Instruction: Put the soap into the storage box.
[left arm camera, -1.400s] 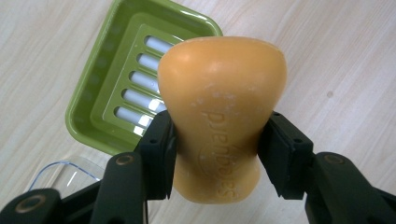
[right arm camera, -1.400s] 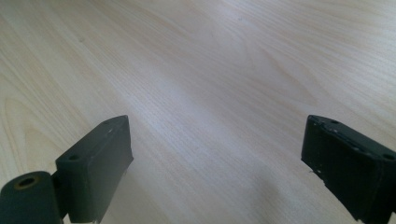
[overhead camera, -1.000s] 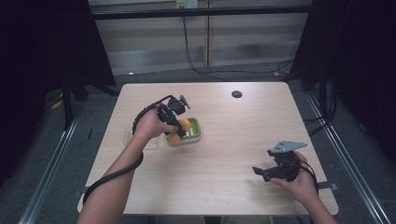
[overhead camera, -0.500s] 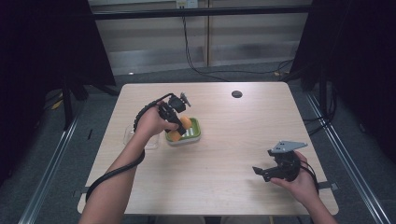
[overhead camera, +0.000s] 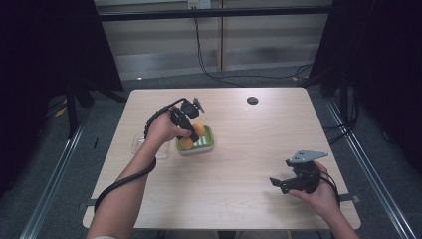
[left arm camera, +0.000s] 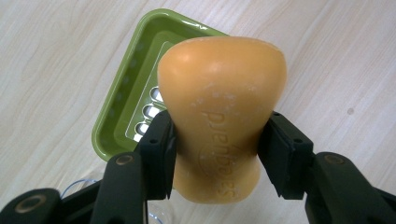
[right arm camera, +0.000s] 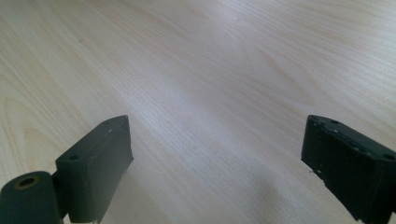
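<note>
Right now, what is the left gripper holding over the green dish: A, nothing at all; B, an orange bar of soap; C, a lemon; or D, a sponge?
B: in the left gripper view the left gripper has both fingers pressed on the narrow waist of an orange bar of soap, above the green dish.

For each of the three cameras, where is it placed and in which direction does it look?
High view: above the person's side, looking forward and down on the table; both forearms enter from below.
Left gripper view: rides the left hand-held gripper, looking down its jaws at the orange soap over the green soap dish.
Right gripper view: rides the right hand-held gripper, facing bare tabletop.
Shared: high and left gripper views show soap and dish.
</note>
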A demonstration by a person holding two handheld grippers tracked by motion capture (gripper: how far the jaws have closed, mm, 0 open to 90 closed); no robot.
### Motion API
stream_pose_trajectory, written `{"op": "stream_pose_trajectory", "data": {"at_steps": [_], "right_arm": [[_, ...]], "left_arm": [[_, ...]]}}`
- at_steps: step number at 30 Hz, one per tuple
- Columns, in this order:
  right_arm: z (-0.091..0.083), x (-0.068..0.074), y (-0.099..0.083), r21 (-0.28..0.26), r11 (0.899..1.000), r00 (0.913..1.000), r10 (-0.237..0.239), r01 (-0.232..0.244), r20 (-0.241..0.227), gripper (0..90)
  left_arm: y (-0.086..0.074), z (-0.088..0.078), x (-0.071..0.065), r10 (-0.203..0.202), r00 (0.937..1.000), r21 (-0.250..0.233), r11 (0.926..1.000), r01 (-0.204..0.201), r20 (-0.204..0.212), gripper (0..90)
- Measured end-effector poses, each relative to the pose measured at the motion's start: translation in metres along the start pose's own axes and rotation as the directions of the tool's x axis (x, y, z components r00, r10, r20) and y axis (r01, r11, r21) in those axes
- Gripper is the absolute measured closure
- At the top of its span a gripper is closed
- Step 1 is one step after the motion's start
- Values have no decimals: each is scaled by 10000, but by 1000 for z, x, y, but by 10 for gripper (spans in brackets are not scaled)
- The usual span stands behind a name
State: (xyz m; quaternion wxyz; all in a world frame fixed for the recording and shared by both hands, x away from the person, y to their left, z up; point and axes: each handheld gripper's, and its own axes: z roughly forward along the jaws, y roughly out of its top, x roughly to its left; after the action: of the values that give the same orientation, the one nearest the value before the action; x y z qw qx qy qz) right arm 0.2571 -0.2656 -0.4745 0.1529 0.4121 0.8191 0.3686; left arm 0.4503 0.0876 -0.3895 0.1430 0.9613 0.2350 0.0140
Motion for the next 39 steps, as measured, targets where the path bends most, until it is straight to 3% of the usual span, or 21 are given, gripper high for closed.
{"op": "stream_pose_trajectory", "data": {"at_steps": [13,14,17,18,21,22,26,28,32,33,35,38,39], "right_arm": [[-1,0,0,-33,10000,10000,-12,12,27,82],[-1,0,0,-35,10000,10000,-13,13,27,82],[-1,0,0,-52,10000,10000,-8,8,19,81],[-1,0,0,-47,10000,10000,-9,9,18,81],[-1,-1,0,-55,10000,10000,-6,6,0,81],[-1,0,0,-36,10000,10000,21,-21,28,81],[-1,0,0,-38,10000,10000,32,-32,-4,82],[-1,0,0,-30,10000,10000,70,-70,24,81],[-1,-1,0,-40,10000,10000,19,-19,20,81],[0,-1,0,-60,10000,10000,-5,5,-10,81],[-1,-1,0,-65,10000,10000,7,-7,-20,81],[-1,-1,0,-62,10000,10000,14,-14,-16,81],[0,-1,-1,-52,10000,10000,37,-37,-16,81]], "left_arm": [[4,4,4,-255,9997,-38,9997,255,-40,495],[5,3,6,3,10000,57,10000,-3,-36,495],[5,4,6,-198,9998,-18,9998,198,-89,495],[5,4,7,-35,10000,58,10000,36,-59,494],[6,5,9,-90,10000,55,9999,90,-32,495],[6,7,8,-323,9994,-43,9995,322,-85,495],[7,7,10,-132,9999,151,9998,132,-41,494],[7,9,9,-329,9994,75,9994,330,-89,494],[7,11,12,-258,9996,84,9996,260,-134,495],[7,11,12,-299,9996,207,9993,298,19,495],[7,13,14,-129,9998,178,9998,132,-118,494],[7,13,14,-388,9991,126,9992,390,-158,495],[7,14,16,-216,9996,142,9997,219,-207,494]]}}
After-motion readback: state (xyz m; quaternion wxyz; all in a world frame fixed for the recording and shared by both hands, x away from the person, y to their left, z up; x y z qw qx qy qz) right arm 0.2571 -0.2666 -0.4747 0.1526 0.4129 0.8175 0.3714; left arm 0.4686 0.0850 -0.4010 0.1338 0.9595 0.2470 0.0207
